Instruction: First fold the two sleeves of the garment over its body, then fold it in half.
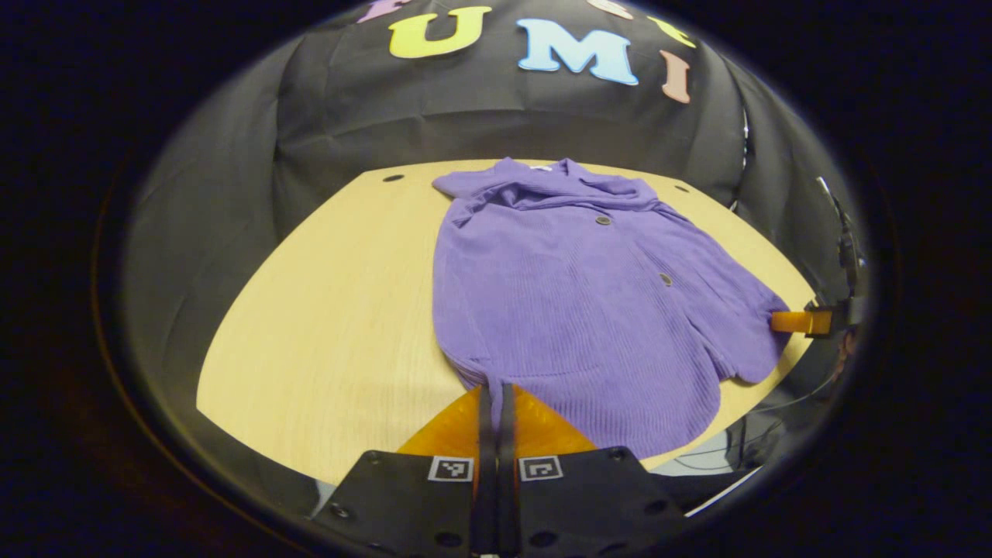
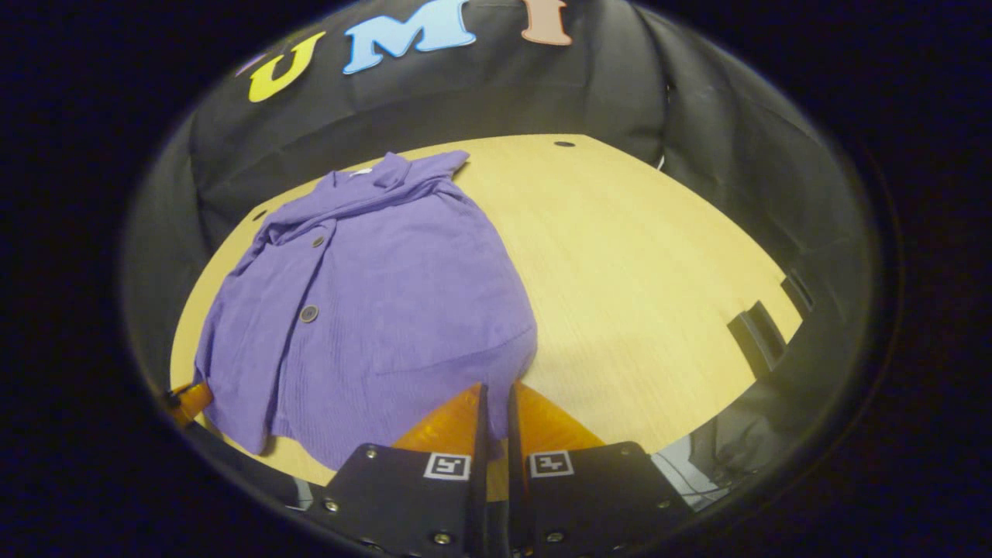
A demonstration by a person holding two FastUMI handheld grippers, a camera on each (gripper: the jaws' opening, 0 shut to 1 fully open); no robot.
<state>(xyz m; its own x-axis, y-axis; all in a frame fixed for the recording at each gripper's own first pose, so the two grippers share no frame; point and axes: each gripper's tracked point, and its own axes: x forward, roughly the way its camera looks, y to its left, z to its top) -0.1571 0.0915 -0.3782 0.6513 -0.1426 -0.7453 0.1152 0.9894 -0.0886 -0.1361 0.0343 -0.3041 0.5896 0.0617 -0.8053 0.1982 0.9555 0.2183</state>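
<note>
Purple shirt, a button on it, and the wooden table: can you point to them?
purple shirt [image 1: 558, 310], left gripper view, middle of its ribbed body.
button [image 2: 308, 313], right gripper view, the lower button's face.
wooden table [image 2: 643, 294], right gripper view, bare top beside the shirt.

The garment [image 1: 589, 302] lies flat on the desk [image 1: 325, 310], collar toward twelve o'clock by the booth wall, hem toward six. In the left gripper view the left tongs [image 1: 496, 395] touch its hem at six, with the right tongs [image 1: 798, 322] at three o'clock beside its edge. Bare desk spreads toward nine.
</note>
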